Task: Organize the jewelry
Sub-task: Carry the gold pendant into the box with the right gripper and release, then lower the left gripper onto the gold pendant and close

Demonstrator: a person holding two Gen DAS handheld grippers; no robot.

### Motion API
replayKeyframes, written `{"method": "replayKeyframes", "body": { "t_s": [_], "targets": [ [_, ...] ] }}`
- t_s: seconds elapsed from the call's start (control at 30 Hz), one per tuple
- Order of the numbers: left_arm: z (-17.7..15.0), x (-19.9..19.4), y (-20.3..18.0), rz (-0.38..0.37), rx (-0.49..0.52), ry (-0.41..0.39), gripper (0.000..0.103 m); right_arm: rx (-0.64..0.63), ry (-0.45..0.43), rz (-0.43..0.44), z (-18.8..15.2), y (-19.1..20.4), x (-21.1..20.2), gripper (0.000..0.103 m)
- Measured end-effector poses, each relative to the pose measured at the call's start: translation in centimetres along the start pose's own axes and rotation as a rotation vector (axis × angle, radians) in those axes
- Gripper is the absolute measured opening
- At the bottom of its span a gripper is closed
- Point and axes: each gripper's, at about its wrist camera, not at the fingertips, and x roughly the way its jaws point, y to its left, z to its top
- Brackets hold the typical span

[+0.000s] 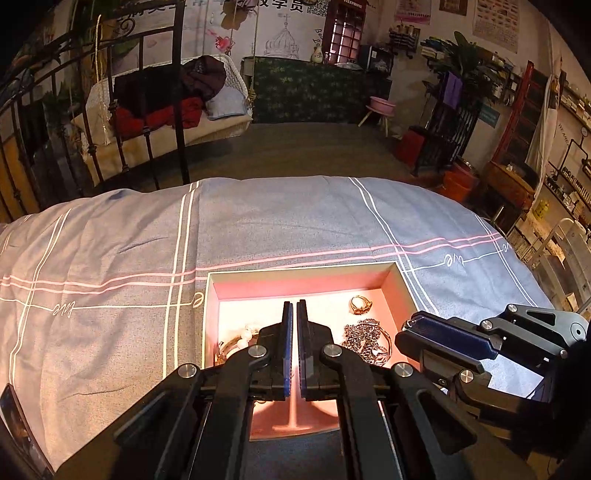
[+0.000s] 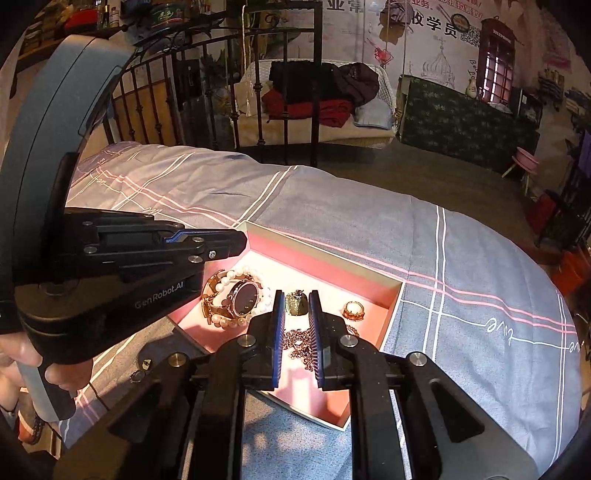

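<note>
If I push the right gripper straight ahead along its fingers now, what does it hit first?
Probably the chain necklace lying between the right gripper fingers on the pink box floor; the dark pendant stone sits just beyond. Depth is hard to judge here.

Dim, warm indoor light. A bed with a grey-blue cover (image 1: 258,221) crossed by white and pink stripes fills the foreground; black iron bed rail (image 1: 110,110) at its far end, grey floor (image 1: 314,147) beyond. Far wall (image 1: 280,29) painted with a mural and large characters, a red phone-booth door (image 1: 345,29) set in it; before it a white wicker swing seat (image 2: 317,103) heaped with red and dark clothes, a dark floral-covered cabinet (image 1: 314,92), a pink stool (image 1: 380,107), cluttered shelves (image 1: 569,177) along the right.
</note>
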Motion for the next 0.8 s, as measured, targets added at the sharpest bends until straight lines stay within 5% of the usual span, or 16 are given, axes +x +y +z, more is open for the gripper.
{"method": "replayKeyframes", "body": {
  "t_s": [0.1, 0.13, 0.17, 0.2, 0.23, 0.53, 0.8],
  "targets": [
    [-0.1, 0.0, 0.0, 0.006, 0.001, -0.005, 0.004, 0.001, 0.0, -0.007, 0.0, 0.0, 0.1, 0.015],
    [-0.1, -0.1, 0.1, 0.012, 0.001, -0.004, 0.026, 0.001, 0.005, -0.015, 0.0, 0.0, 0.2, 0.028],
    [-0.2, -0.2, 0.2, 0.029, -0.006, -0.004, 0.049, 0.001, 0.007, -0.028, -0.2, 0.0, 0.2, 0.065],
    [-0.2, -0.5, 0.4, 0.055, -0.023, -0.017, 0.095, 0.002, -0.005, -0.045, -0.2, 0.1, 0.0, 0.084],
    [-0.3, -1.2, 0.8, 0.077, -0.046, -0.057, 0.096, -0.001, -0.027, -0.064, -0.3, 0.1, -0.4, 0.097],
    [-4.2, -4.3, 3.9, 0.053, -0.113, -0.054, 0.097, 0.003, -0.004, -0.034, -2.5, 0.9, -1.0, 0.097],
    [-13.0, -4.7, 4.9, 0.037, -0.114, 0.069, 0.097, -0.018, 0.092, 0.025, -8.0, 3.9, -1.2, 0.097]
  ]
}}
